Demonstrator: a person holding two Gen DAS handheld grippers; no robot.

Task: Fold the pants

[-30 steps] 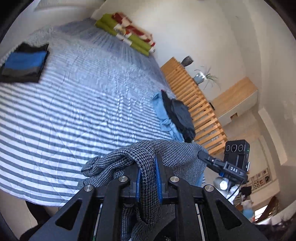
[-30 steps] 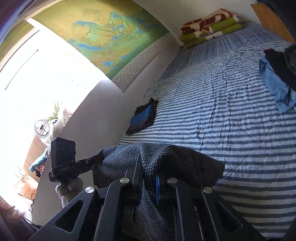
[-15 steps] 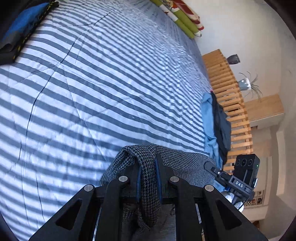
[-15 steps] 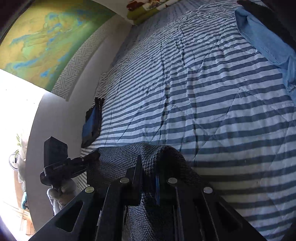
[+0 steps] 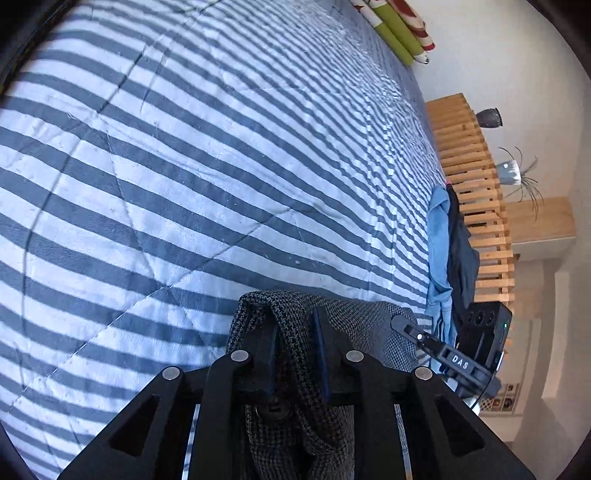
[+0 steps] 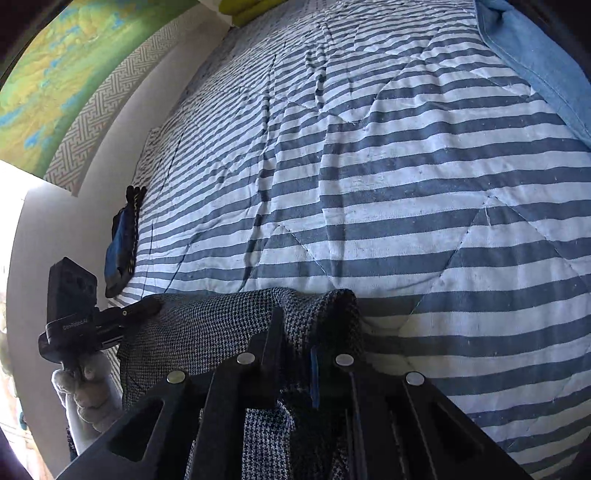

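Note:
Grey houndstooth pants (image 5: 351, 317) hang bunched between both grippers, close above the blue-and-white striped bedspread (image 5: 221, 166). My left gripper (image 5: 293, 328) is shut on a fold of the fabric at its top edge. In the right wrist view the same pants (image 6: 207, 325) stretch leftward to the other gripper, and my right gripper (image 6: 295, 336) is shut on the cloth too. The rest of the pants drops out of sight below the fingers.
A light blue and dark garment pile (image 5: 448, 251) lies at the bed's right edge by a wooden slatted bench (image 5: 472, 177). Folded green and red blankets (image 5: 399, 33) sit at the far end. A folded dark-and-blue item (image 6: 122, 247) lies near the wall. A gloved hand (image 6: 85, 391) holds the other gripper.
Both grippers have tilted downward and dropped toward the bedspread, carrying the pants with them. The bed now fills both views and looks much nearer.

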